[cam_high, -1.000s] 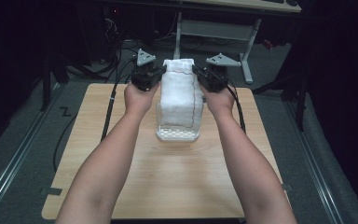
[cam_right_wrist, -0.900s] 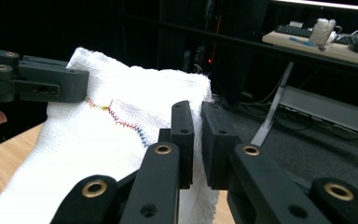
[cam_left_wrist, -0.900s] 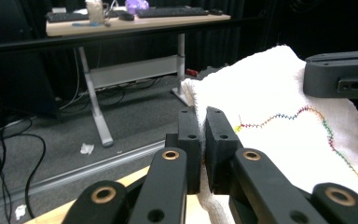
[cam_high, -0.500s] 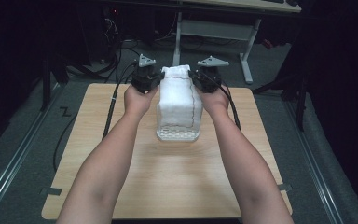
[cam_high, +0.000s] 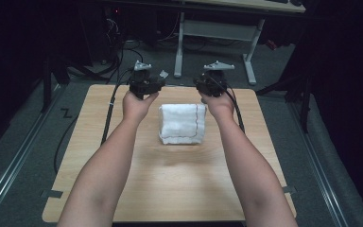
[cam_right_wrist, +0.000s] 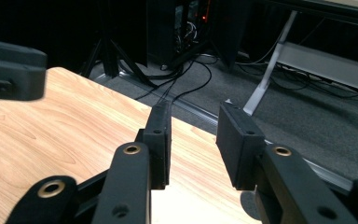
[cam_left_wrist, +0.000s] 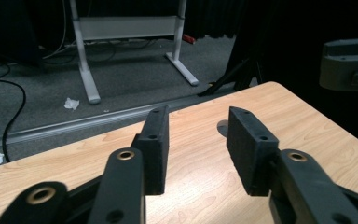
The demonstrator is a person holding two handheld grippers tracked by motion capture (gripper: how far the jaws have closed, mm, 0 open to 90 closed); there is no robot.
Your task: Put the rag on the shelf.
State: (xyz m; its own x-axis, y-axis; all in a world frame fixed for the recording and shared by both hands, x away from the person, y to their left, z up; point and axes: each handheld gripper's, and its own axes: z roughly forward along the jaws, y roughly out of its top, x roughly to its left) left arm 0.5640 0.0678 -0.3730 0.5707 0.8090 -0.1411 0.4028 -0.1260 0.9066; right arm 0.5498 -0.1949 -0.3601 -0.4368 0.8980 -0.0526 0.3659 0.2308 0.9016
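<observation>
White folded towel (cam_high: 182, 124), a thick square of terry cloth with a thin dark stitched line running down its right side, lies flat on the pale wooden tabletop (cam_high: 170, 189), a little beyond the middle and between the person's two forearms. Nothing is touching it.

Beyond the towel, toward the table's far edge, the left hand (cam_high: 137, 105) holds the left gripper (cam_high: 146, 82), a black two-jaw tool with a grey three-cornered plate on top and a dark cable trailing off the table's left side. In the left gripper view its jaws stand apart with a clear gap between the black pads (cam_left_wrist: 156, 147) (bare wood shows through that gap) and they hold nothing; the left gripper (cam_left_wrist: 198, 144) points across the far corner of the table toward grey carpet and the white legs of a desk frame (cam_left_wrist: 86, 70).

The right hand (cam_high: 219, 105) holds the right gripper (cam_high: 211, 84), of the same make, just past the towel's far right corner. In the right gripper view its jaws are likewise parted around empty space, and the right gripper (cam_right_wrist: 193, 149) hangs over the table's far edge, with carpet, black cables (cam_right_wrist: 186, 84) and another white desk leg (cam_right_wrist: 268, 74) behind it. Each gripper view catches a blurred dark grey part of the other gripper at its side edge.
</observation>
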